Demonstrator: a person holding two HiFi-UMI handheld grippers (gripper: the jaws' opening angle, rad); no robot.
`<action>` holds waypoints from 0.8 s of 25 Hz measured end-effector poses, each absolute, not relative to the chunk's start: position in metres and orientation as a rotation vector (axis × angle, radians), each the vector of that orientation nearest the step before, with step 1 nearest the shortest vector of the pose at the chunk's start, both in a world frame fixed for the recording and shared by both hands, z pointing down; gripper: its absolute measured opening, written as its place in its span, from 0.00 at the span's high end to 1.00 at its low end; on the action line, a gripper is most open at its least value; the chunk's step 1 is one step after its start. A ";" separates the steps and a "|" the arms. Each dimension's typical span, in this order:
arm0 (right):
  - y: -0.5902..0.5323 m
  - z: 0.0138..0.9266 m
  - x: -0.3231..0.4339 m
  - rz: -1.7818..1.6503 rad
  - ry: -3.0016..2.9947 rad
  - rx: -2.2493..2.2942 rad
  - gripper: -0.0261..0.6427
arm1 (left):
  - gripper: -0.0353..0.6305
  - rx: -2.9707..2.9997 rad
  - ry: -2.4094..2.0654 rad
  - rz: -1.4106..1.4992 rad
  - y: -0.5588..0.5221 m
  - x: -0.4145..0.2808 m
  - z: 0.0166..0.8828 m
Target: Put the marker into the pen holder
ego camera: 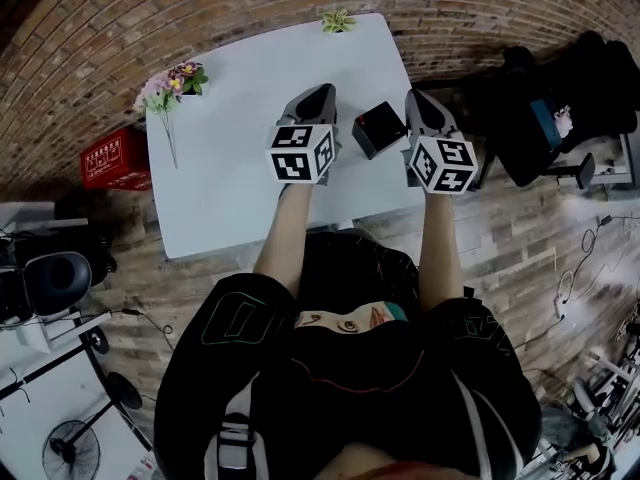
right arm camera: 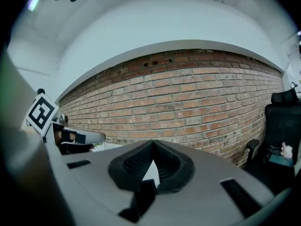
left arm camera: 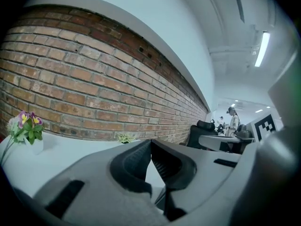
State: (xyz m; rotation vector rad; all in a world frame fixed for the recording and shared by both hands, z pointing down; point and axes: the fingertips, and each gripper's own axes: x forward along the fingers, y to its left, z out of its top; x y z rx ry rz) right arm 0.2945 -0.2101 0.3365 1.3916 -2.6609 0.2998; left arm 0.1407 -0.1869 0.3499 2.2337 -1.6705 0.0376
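Observation:
The pen holder (ego camera: 378, 128), a small black box with a reddish edge, stands on the white table (ego camera: 230, 168) between my two grippers. No marker shows in any view. My left gripper (ego camera: 318, 93) is held above the table just left of the holder, its jaws shut tip to tip with nothing between them (left arm camera: 150, 141). My right gripper (ego camera: 418, 96) hangs just right of the holder, likewise shut and empty (right arm camera: 153, 142). Both gripper views look nearly level at the brick wall, and the holder is out of their sight.
A vase of flowers (ego camera: 172, 80) stands at the table's far left corner and a small green plant (ego camera: 338, 20) at its far edge. A red box (ego camera: 113, 158) sits on the floor to the left. A black chair (ego camera: 560, 108) stands right of the table.

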 end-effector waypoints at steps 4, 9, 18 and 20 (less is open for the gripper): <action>-0.219 0.321 0.270 0.300 -2.720 1.317 0.95 | 0.94 2.216 -1.768 0.012 -0.189 0.112 0.330; -0.226 0.299 0.238 0.240 -2.760 1.253 0.96 | 0.94 2.160 -1.915 -0.017 -0.182 0.069 0.307; -0.226 0.270 0.190 0.171 -2.811 1.181 0.95 | 0.94 2.030 -2.184 -0.040 -0.147 -0.006 0.278; -0.220 0.266 0.176 0.153 -2.831 1.144 0.95 | 0.94 2.006 -2.223 -0.040 -0.139 -0.017 0.276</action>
